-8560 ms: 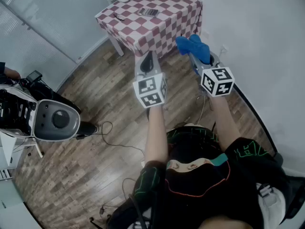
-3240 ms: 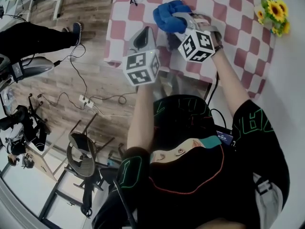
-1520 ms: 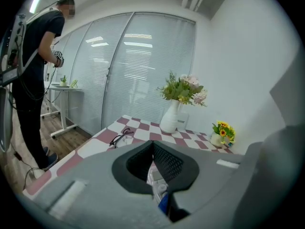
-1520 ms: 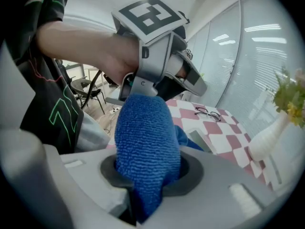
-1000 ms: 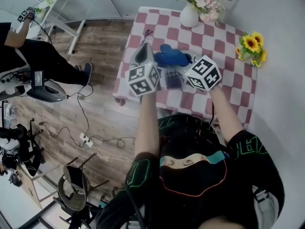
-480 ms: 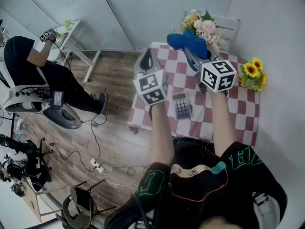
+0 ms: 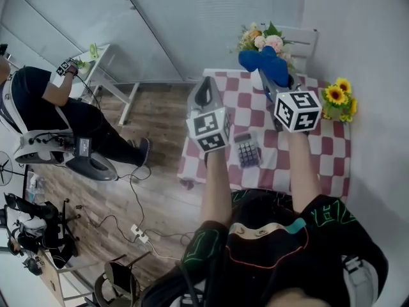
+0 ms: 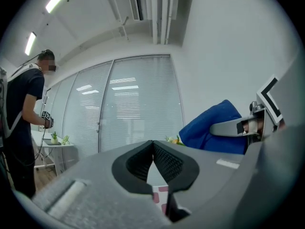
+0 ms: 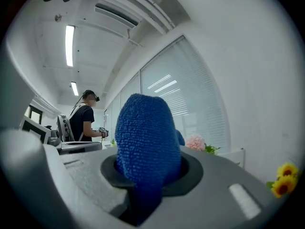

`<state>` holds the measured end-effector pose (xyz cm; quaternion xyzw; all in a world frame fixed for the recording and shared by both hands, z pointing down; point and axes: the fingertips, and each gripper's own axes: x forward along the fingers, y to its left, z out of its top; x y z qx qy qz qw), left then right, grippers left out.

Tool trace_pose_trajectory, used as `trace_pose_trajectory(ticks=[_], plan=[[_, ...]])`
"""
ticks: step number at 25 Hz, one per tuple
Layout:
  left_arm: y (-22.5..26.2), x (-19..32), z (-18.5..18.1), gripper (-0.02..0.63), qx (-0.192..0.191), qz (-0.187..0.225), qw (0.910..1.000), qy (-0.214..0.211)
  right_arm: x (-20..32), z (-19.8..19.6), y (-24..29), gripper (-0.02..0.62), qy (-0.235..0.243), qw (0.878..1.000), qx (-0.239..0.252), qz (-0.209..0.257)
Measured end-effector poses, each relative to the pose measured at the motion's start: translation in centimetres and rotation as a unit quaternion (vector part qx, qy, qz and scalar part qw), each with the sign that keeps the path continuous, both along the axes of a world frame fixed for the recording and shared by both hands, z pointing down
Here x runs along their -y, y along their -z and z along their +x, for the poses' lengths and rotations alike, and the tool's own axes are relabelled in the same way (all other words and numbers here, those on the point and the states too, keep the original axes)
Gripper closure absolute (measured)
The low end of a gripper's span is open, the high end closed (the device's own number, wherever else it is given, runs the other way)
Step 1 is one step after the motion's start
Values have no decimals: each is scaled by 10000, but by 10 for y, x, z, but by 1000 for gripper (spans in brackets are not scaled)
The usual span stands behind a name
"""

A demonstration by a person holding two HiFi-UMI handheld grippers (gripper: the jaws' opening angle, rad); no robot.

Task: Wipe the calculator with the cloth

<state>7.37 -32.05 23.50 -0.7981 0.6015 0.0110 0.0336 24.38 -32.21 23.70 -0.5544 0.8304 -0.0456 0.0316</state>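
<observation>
A grey calculator (image 7: 247, 151) lies on the red-and-white checked table (image 7: 319, 158), seen between my two forearms in the head view. My right gripper (image 7: 269, 75) is held up above the table's far side, shut on a blue cloth (image 7: 263, 61) that bulges out past its tips. The right gripper view shows the cloth (image 9: 145, 142) pinched in the right gripper (image 9: 147, 175), pointing at the room and not at the table. My left gripper (image 7: 203, 89) hangs over the table's left edge; its jaws meet at the tips with nothing in them (image 8: 153, 144). The cloth (image 8: 214, 130) also shows at its right.
A white vase of pink flowers (image 7: 259, 40) stands at the table's far edge, a sunflower bunch (image 7: 337, 94) at its right. A white chair (image 7: 300, 40) is behind the table. A person (image 7: 38, 101) sits at the left; cables and a power strip (image 7: 137, 232) lie on the wooden floor.
A second ago the cloth sat low beside the calculator. Both grippers have since risen away from it, and the calculator now lies uncovered between my arms.
</observation>
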Motion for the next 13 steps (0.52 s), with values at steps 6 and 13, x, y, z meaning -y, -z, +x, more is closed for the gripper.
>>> trace_pose_trajectory(ticks=[6, 13], plan=[[-6, -1, 13, 595, 345, 14, 9993, -168, -5, 4, -1, 483, -106, 9998, -165, 37], [-10, -2, 15, 595, 304, 9, 9994, -183, -12, 10, -9, 483, -249, 9987, -395, 192]])
